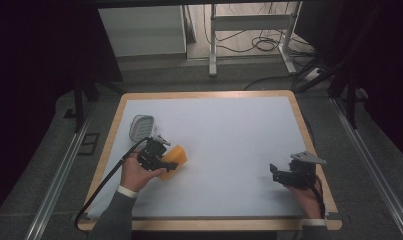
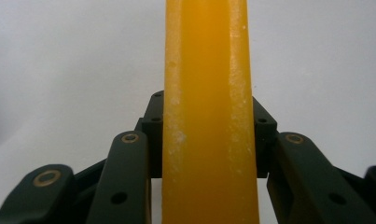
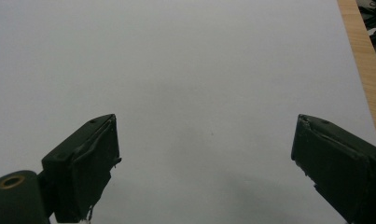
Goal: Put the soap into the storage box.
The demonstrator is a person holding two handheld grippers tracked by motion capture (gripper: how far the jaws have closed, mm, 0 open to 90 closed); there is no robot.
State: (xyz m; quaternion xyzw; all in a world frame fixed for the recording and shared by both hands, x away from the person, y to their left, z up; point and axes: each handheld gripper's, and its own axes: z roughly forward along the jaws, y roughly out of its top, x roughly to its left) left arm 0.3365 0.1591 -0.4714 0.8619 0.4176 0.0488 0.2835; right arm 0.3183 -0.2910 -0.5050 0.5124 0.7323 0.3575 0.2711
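Observation:
An orange block (image 1: 175, 156) rests low over the white sheet at the table's left, held by my left gripper (image 1: 165, 163), which is shut on it. In the left gripper view the orange block (image 2: 209, 116) stands tall between the two black jaws, which press its sides. My right gripper (image 1: 275, 171) is at the table's right, near the front edge, with its jaws wide apart. In the right gripper view my right gripper (image 3: 206, 163) is open over bare white sheet with nothing between its fingers.
A small grey mesh dish (image 1: 140, 127) lies just behind the left hand. The white sheet (image 1: 229, 135) covers the wooden table (image 1: 309, 137). A desk frame and cables stand on the floor beyond the far edge.

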